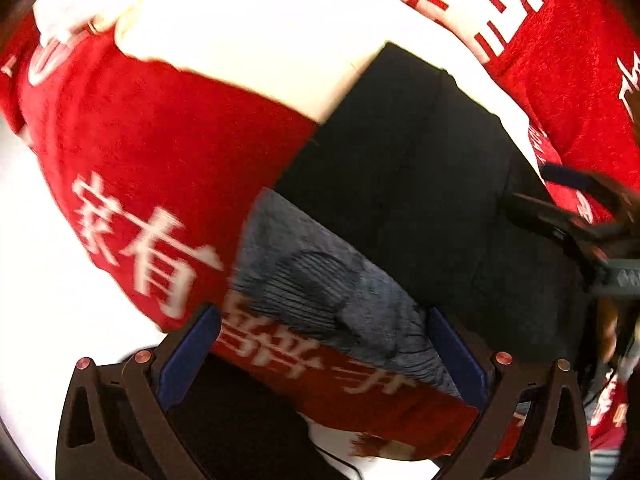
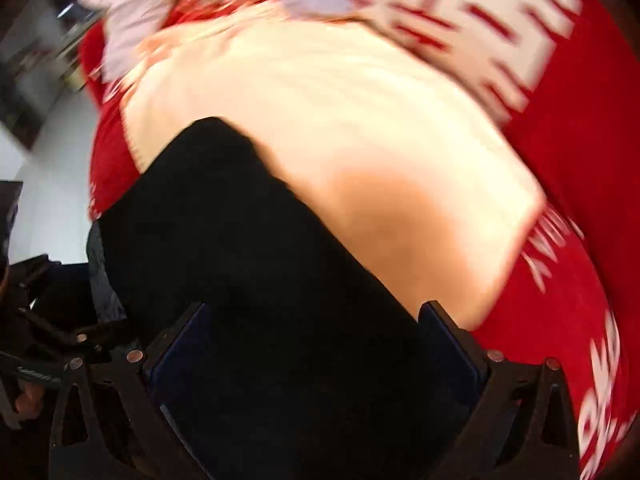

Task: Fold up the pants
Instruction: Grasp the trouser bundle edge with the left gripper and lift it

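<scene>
Pants (image 1: 420, 184), black, lie across the red printed cloth (image 1: 160, 132), partly over a cream-white garment (image 1: 260, 40). A grey ribbed fabric (image 1: 320, 280) shows at their near edge; whether it is lining or a separate item, you cannot tell. Your left gripper (image 1: 324, 344) stands wide open with nothing held. Your right gripper (image 2: 312, 344) is also spread wide above the black cloth, not pinching it. Judged progress: early. No finished fold is visible; both views are blurred, so creases cannot be read. Gripping, folding and flattening all appear left.
</scene>
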A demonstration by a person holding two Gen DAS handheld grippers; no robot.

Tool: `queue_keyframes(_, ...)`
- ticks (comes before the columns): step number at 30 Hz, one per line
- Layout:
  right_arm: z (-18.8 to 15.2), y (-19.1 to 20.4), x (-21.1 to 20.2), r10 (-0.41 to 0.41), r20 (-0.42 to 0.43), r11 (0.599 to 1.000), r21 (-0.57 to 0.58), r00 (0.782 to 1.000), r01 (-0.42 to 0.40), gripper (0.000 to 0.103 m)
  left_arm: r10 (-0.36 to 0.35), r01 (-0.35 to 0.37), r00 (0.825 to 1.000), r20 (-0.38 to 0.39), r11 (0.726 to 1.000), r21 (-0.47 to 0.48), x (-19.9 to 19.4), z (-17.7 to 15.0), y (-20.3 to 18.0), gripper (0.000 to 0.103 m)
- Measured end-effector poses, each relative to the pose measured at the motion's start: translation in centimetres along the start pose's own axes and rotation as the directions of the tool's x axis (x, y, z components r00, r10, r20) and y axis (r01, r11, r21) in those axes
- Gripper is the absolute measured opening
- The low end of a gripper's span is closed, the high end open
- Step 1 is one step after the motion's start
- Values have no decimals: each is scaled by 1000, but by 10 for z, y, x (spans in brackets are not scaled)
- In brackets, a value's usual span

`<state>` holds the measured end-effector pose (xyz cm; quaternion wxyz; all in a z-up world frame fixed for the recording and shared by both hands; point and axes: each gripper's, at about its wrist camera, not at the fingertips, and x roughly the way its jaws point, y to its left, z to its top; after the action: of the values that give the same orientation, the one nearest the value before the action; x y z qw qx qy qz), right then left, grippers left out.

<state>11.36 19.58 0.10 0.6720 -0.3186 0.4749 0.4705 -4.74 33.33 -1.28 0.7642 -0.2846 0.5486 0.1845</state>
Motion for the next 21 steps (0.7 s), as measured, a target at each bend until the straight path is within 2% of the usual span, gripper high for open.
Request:
queue_keyframes(2, 13, 5, 18, 71, -46, 997, -40, 996, -73, 103, 11, -11, 1000, 22, 1000, 15, -7, 1, 3, 103)
queue_keyframes(4, 22, 10, 33, 119, -105, 988, -83, 987, -128, 101, -35, 34, 999, 33, 999, 27, -13, 3, 10, 103)
queue_keyframes(6, 24, 8, 33, 193, -134, 974, -95, 972, -207, 81, -58, 57, 997, 48, 998, 35, -17, 5, 18, 103)
queue_keyframes(7, 24, 8, 29, 199, -141, 972, -102, 970, -214, 74, -71, 69, 996, 55, 997, 39, -19, 7, 21, 103)
queue_keyframes(9, 19, 14, 15, 149, -130, 972, -163, 980, -169, 37, -117, 114, 992, 57, 992, 47, -20, 12, 29, 103)
queue_keyframes(11, 12, 19, 1, 120, -99, 970, -200, 988, -138, 19, -175, 171, 982, 70, 983, 65, -22, 21, 36, 103)
queue_keyframes(14, 2, 29, -25, 130, -26, 962, -238, 991, -132, 16, -243, 230, 966, 92, 964, 130, -22, 37, 31, 103)
queue_keyframes(16, -7, 41, -41, 117, 15, 952, -285, 993, -108, 16, -306, 280, 947, 101, 937, 209, -26, 47, 29, 103)
queue_keyframes(18, -12, 50, -54, 112, 53, 945, -314, 992, -90, 16, -331, 299, 939, 90, 918, 262, -25, 57, 27, 103)
queue_keyframes(21, -29, 53, -78, 113, 101, 939, -336, 988, -73, 16, -415, 378, 909, 40, 861, 340, -22, 68, 21, 103)
